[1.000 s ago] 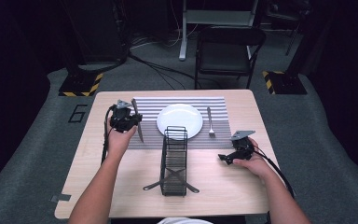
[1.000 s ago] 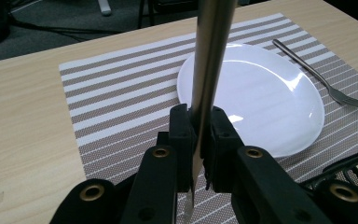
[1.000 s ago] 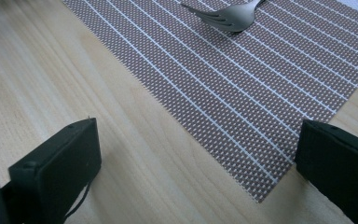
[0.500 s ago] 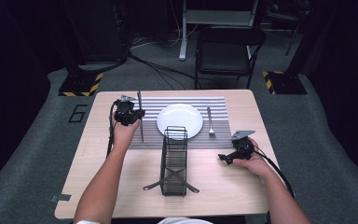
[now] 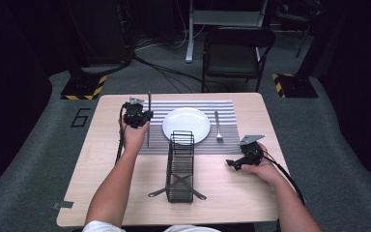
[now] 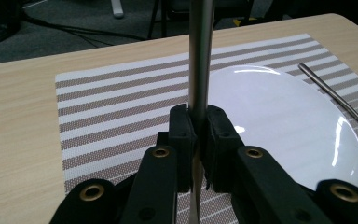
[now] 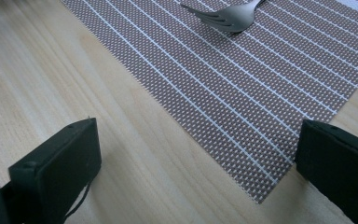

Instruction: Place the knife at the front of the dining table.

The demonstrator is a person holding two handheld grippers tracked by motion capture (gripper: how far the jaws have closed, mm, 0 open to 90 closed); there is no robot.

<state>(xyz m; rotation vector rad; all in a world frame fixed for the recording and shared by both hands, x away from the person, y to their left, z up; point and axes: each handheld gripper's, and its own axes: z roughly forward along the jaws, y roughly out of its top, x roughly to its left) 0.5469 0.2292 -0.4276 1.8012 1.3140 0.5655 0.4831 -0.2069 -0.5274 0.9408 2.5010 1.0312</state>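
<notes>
— Item one: left gripper [image 5: 142, 115]?
— Jaws were clamped tight on a slim metal utensil [image 6: 200, 56], likely a knife, held roughly upright over the left part of the striped placemat [image 5: 159, 118], just left of the white plate [image 5: 187, 125]. Lower end of utensil reached toward the mat's near edge; contact could not be told.
— Item two: right gripper [image 7: 198, 158]?
— Jaws were spread wide, nothing between them. It rested low at the table's [image 5: 101, 159] right side, near the mat's near right corner, pointing left.
— Other stock?
— Fork [image 5: 217, 126] lay on the mat right of the plate, tines toward the near side. Black wire rack [image 5: 180, 166] stood on the table, near side of the plate, between both forearms.
</notes>
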